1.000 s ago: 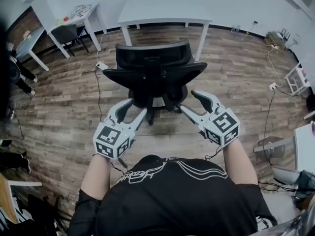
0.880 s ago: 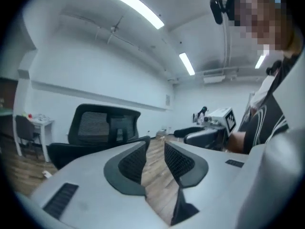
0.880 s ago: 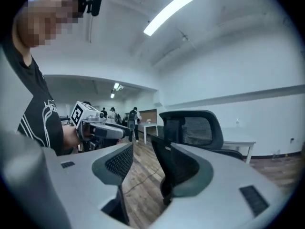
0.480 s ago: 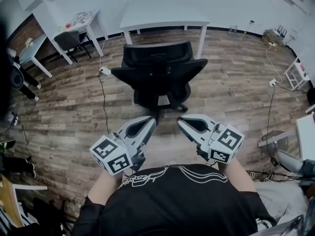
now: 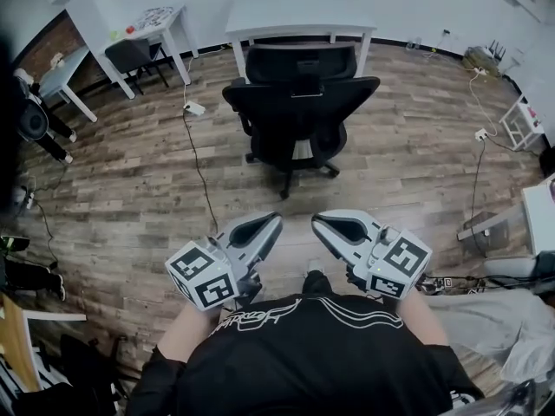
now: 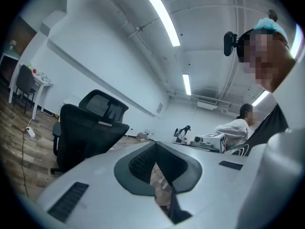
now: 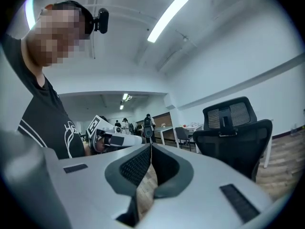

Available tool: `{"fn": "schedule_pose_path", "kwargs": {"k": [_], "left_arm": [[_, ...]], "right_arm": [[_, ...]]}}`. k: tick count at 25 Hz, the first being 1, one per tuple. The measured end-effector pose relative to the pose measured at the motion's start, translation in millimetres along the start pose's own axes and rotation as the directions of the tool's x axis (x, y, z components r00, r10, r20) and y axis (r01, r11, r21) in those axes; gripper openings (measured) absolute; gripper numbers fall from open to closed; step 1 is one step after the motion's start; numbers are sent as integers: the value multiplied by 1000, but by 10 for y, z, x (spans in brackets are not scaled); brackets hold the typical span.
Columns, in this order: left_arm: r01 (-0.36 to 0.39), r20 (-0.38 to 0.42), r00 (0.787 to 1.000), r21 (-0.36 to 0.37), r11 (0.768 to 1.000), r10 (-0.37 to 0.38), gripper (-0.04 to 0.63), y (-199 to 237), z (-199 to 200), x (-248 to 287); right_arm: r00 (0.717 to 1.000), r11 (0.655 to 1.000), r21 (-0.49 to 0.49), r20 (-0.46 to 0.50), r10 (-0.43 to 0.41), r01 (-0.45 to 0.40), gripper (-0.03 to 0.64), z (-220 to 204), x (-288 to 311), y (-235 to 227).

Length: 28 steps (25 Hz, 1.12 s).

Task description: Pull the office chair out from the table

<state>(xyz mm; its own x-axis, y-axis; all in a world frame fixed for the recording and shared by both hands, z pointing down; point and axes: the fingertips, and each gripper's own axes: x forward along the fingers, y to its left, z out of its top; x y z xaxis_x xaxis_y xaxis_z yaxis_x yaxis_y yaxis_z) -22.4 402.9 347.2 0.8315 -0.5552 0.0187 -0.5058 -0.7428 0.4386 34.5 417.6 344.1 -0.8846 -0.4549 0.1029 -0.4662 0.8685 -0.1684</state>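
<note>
The black office chair stands on the wood floor just in front of the white table, its back turned toward me. Both grippers are held close to my body, well short of the chair and touching nothing. My left gripper is shut and empty, and so is my right gripper; their tips point toward each other. In the left gripper view the chair shows at the left beyond the shut left gripper. The right gripper view has the chair at the right, past the shut right gripper.
More white tables with a dark chair stand at the back left. Cables and a white power strip lie on the floor left of the chair. Another cable runs at the right. People stand in the distance.
Both grippers have drawn back from beside the chair toward my body, and their jaws went from open to shut with nothing in them. The view has backed away from the chair.
</note>
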Motion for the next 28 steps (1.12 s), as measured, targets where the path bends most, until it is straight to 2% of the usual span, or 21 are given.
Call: {"fn": "schedule_pose_path", "kwargs": {"k": [5, 11, 21, 28], "left_arm": [[39, -23, 999, 16, 999, -39, 6, -183, -136, -225], [53, -33, 998, -9, 999, -53, 6, -305, -234, -402], [78, -44, 996, 34, 996, -77, 6, -385, -322, -449], [96, -72, 993, 0, 995, -95, 6, -379, -367, -431]], "right_arm": [[998, 998, 15, -12, -62, 62, 35, -106, -37, 247], [995, 995, 24, -16, -99, 99, 35, -209, -135, 437], [989, 989, 48, -30, -142, 143, 35, -308, -149, 543], [986, 986, 36, -39, -159, 161, 35, -299, -180, 560]]}}
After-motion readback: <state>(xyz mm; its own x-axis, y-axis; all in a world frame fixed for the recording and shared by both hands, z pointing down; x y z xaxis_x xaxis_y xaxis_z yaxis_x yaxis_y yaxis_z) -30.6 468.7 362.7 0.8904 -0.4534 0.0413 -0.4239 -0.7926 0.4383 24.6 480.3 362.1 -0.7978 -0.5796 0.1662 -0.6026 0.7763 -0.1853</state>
